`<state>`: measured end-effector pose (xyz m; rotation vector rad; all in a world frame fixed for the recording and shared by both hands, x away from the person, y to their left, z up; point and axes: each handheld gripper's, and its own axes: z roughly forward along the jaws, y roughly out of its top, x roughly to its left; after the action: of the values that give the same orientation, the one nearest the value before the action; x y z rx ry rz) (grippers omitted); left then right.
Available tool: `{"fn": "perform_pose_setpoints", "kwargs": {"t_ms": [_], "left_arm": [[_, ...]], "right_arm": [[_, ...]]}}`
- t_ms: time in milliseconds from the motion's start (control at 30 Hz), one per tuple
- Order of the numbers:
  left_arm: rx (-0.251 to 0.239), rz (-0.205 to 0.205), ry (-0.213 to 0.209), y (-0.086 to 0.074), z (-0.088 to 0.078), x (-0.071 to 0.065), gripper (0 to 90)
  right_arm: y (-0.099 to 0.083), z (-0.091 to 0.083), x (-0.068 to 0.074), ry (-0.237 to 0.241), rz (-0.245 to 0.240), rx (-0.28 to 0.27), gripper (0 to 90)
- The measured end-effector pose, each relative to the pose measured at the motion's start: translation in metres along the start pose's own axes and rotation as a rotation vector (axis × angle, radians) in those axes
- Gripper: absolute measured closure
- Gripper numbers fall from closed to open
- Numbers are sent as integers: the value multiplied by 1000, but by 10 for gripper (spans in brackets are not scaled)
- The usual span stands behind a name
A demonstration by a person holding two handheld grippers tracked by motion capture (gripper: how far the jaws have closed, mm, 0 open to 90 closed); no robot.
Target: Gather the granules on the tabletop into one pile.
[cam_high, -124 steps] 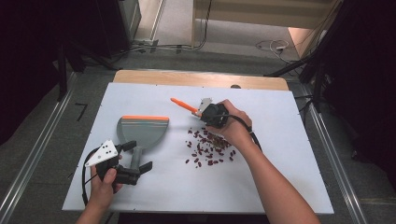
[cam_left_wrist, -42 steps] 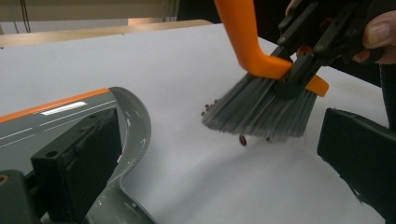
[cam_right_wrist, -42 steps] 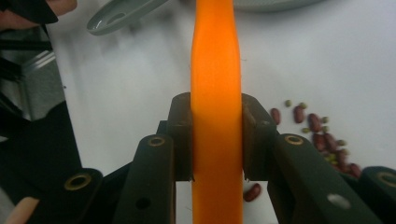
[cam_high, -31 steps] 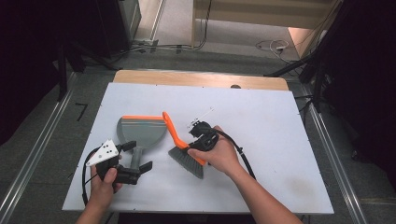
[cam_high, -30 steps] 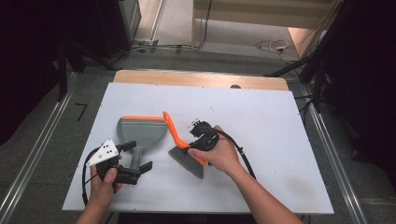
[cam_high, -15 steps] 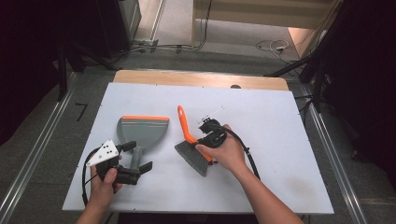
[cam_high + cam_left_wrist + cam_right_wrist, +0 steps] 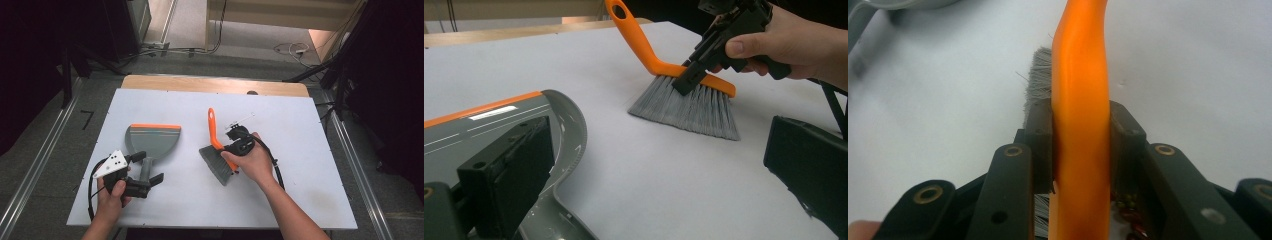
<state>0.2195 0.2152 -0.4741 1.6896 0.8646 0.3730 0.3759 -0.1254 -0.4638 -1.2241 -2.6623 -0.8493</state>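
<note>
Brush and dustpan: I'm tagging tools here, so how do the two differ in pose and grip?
The brush has bristles touching the table, its orange handle rising away; the dustpan lies flat. The right gripper is shut on the brush's orange back; the left gripper sits at the dustpan's handle, jaws apart. The brush has bristles; the dustpan is a solid scoop. Both are grey with orange.

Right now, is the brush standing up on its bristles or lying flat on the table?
Standing on its bristles. The brush has its grey bristle tips on the table, while the right gripper clamps its orange back.
</note>
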Motion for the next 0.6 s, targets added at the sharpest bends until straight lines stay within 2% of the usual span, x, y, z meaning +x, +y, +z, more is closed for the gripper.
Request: {"fn": "perform_pose_setpoints", "kwargs": {"t_ms": [600], "left_arm": [[3, 0, -1, 0, 1, -1, 5]], "right_arm": [[-12, -16, -27, -53, 58, -38, 666]]}}
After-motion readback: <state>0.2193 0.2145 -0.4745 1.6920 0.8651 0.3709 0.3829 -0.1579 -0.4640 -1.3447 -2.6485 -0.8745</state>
